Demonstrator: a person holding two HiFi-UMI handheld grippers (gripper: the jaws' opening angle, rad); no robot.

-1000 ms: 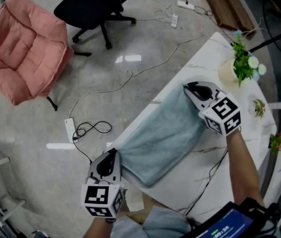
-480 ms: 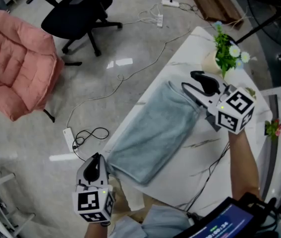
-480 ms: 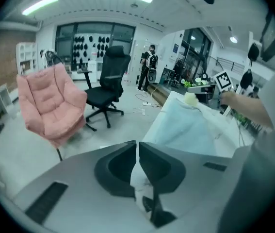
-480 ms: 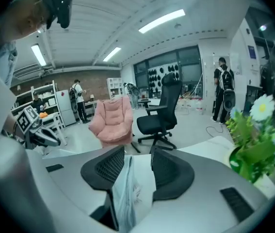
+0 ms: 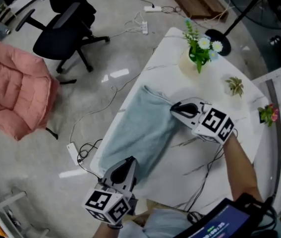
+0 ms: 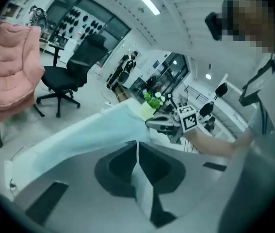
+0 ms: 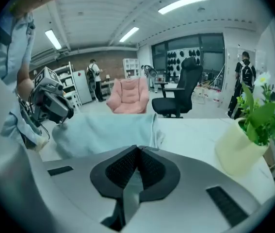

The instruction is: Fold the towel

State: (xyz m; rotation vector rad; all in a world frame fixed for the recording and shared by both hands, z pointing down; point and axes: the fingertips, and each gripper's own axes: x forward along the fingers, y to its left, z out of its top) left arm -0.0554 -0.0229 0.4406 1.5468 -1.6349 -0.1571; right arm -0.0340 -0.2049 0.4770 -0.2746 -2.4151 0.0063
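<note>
The towel (image 5: 140,130) lies mid-frame along the bench (image 5: 177,162) edge. It looks soft, light and limp, so it is best held at the corners. The left hand-held gripper (image 5: 129,163) pinches its near corner and the right hand-held gripper (image 5: 173,109) its far one.

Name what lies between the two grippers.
The blue towel, in the head view: left gripper shut on one end, right gripper with jaws just closed on the other.
</note>
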